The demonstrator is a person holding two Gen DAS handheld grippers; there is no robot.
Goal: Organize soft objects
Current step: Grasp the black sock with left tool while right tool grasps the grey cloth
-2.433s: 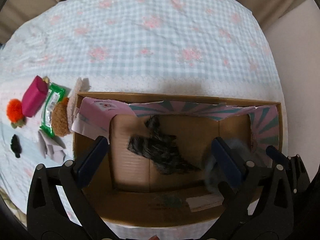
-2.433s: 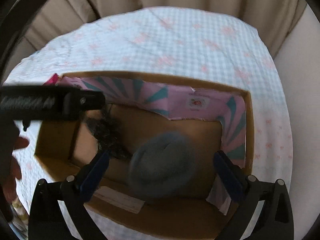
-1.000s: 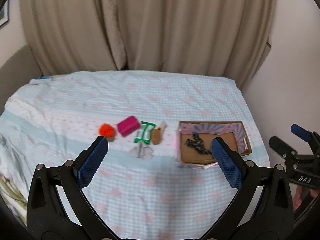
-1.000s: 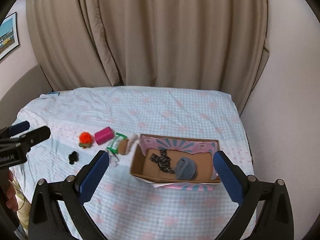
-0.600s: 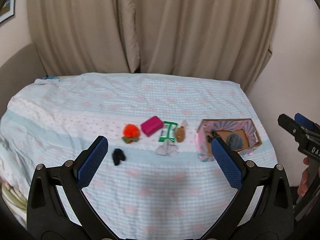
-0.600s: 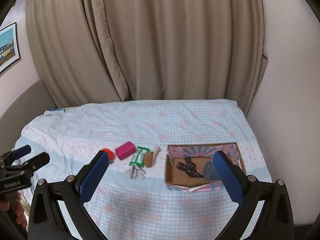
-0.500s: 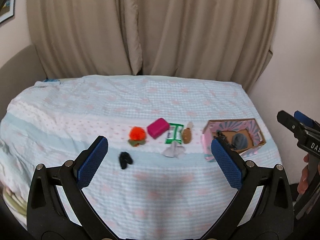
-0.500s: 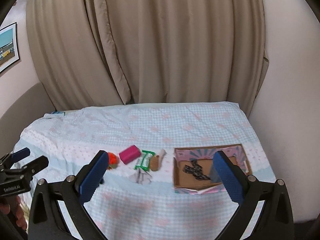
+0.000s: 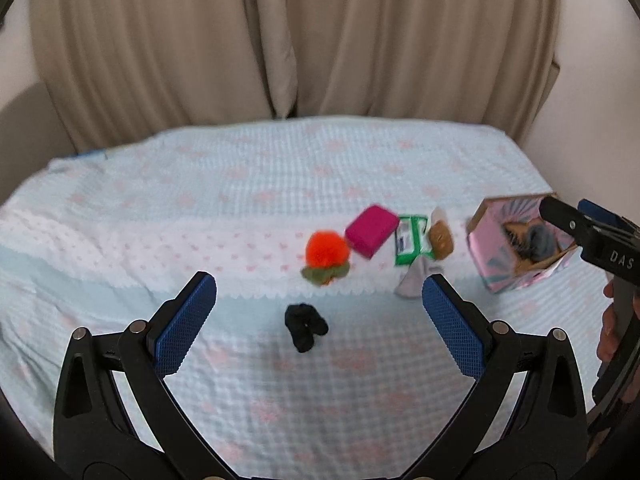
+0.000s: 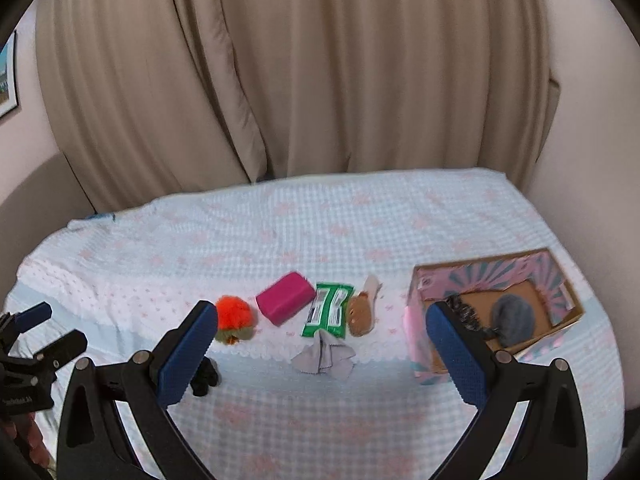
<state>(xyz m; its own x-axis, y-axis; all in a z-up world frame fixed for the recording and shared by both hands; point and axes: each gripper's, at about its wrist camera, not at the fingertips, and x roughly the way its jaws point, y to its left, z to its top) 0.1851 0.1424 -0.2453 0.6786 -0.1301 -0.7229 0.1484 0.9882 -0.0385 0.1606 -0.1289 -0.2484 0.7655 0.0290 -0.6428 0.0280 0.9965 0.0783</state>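
The cardboard box point(image 10: 556, 312), lined pink and teal, sits at 3 o'clock in the right wrist view, close to the bed's right edge. Inside it lie a grey fuzzy ball point(image 10: 513, 317) and a dark striped plush point(image 10: 460, 307), side by side on the brown floor.

Outside the box, a row of loose soft things runs toward 9 o'clock: a brown plush point(image 10: 360, 314), a green packet point(image 10: 329, 310), a magenta block point(image 10: 285, 297) and an orange pom-pom point(image 10: 233, 316). A grey cloth point(image 10: 325, 356) lies just below the packet, and a small black piece point(image 9: 305, 326) lies apart from the row, nearer the cameras.

The checked bedspread point(image 9: 248, 176) is bare from the row back to the beige curtain point(image 10: 320, 72) at 12 o'clock, and again from the row down to the near edge. The wall hugs the box side at 3 o'clock.

The left gripper point(image 9: 318, 326) hangs over the black piece, jaws spread wide and holding nothing. The right gripper point(image 10: 320, 350) is likewise wide open and empty above the grey cloth.

Half a second ago the left gripper framed the pom-pom higher and smaller; it has since swung left and lower, so the box now sits at its 3 o'clock edge. The right view has dipped closer to the row.
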